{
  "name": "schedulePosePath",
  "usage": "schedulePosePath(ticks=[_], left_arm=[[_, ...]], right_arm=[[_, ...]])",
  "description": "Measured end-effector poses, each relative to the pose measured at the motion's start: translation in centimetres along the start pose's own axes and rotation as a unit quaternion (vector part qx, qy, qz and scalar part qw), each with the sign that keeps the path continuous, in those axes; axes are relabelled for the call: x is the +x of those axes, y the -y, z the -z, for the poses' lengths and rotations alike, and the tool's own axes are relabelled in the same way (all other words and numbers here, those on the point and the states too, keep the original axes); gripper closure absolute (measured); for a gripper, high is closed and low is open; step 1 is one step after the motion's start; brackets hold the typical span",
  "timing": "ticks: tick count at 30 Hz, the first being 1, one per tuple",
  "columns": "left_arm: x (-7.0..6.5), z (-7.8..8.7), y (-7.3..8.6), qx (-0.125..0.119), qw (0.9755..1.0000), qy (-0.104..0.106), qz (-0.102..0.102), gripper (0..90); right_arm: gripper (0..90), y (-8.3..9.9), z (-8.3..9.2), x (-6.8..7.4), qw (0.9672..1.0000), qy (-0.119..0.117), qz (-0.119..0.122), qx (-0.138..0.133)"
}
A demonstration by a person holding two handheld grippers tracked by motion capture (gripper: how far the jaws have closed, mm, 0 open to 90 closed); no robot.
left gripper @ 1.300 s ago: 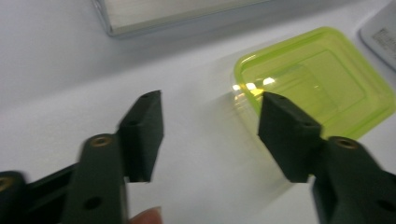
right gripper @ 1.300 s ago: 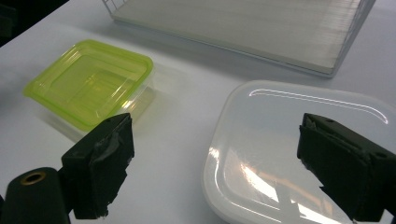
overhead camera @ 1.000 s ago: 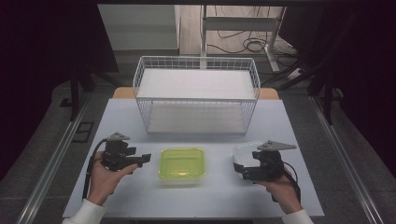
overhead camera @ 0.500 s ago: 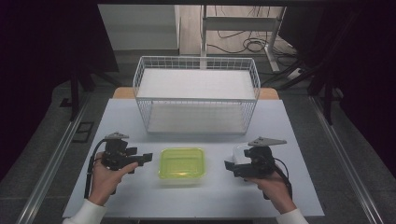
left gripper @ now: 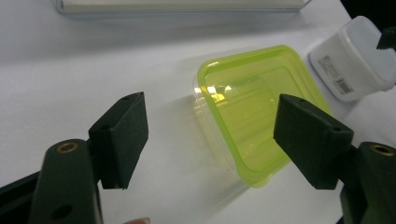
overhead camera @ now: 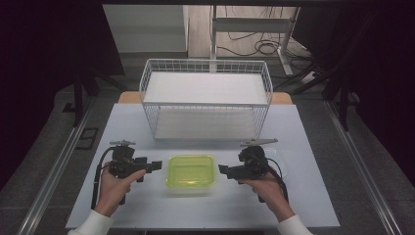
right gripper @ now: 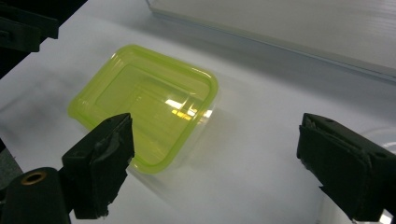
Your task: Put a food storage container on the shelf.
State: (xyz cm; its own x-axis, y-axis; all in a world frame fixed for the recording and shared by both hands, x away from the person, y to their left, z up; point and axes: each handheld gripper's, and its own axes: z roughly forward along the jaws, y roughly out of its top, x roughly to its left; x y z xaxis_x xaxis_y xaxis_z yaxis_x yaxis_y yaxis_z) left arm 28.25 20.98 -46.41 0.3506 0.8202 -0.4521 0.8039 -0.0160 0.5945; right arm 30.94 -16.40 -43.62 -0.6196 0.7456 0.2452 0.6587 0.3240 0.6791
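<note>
A clear plastic tub with a yellow-green lid (overhead camera: 191, 172) sits near the table's front, between my two grippers. My left gripper (overhead camera: 155, 166) is just to its left, open, jaws pointing at the tub with a small gap. My right gripper (overhead camera: 222, 171) is just to its right, also open and empty, aimed at the tub. In the left gripper view the tub (left gripper: 254, 107) lies beyond my open left gripper (left gripper: 210, 126). In the right gripper view the tub (right gripper: 144, 102) lies ahead and to the left, partly behind the left jaw of my open right gripper (right gripper: 215, 140).
A white wire basket (overhead camera: 205, 104) with a white floor stands at the table's far middle. A small white container with a label (left gripper: 355, 60) rests behind the right hand. The pale table (overhead camera: 313, 147) ends just in front of the hands.
My right gripper has moved left, from beside the white container to close by the tub's right side. The left gripper has hardly moved.
</note>
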Motion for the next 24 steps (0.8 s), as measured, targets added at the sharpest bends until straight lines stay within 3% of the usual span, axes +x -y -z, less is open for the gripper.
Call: schedulePosePath(ticks=[6, 13, 18, 20, 24], left_arm=[[0.3, -1.2, -0.1, 0.013, 0.9996, 0.02, 0.018, 25.7], [0.5, -2.0, -0.2, 0.02, 0.999, 0.029, 0.026, 26.4], [0.6, -2.6, -0.2, 0.03, 0.9984, 0.041, 0.026, 27.8], [0.8, -2.9, 0.0, 0.034, 0.9974, 0.055, 0.031, 28.5], [1.0, -3.1, 0.1, 0.038, 0.9965, 0.064, 0.039, 29.5]], right_arm=[[15.0, -0.5, -1.5, 0.4, 0.9998, -0.014, -0.012, 0.011], [15.2, -1.0, -2.5, 0.4, 0.9993, -0.026, -0.023, 0.012], [21.6, -1.0, -3.7, 0.7, 0.9987, -0.034, -0.034, 0.017], [25.6, -0.8, -4.7, 0.8, 0.998, -0.034, -0.039, 0.037], [30.7, -0.6, -5.4, 0.5, 0.9965, -0.04, -0.055, 0.048]])
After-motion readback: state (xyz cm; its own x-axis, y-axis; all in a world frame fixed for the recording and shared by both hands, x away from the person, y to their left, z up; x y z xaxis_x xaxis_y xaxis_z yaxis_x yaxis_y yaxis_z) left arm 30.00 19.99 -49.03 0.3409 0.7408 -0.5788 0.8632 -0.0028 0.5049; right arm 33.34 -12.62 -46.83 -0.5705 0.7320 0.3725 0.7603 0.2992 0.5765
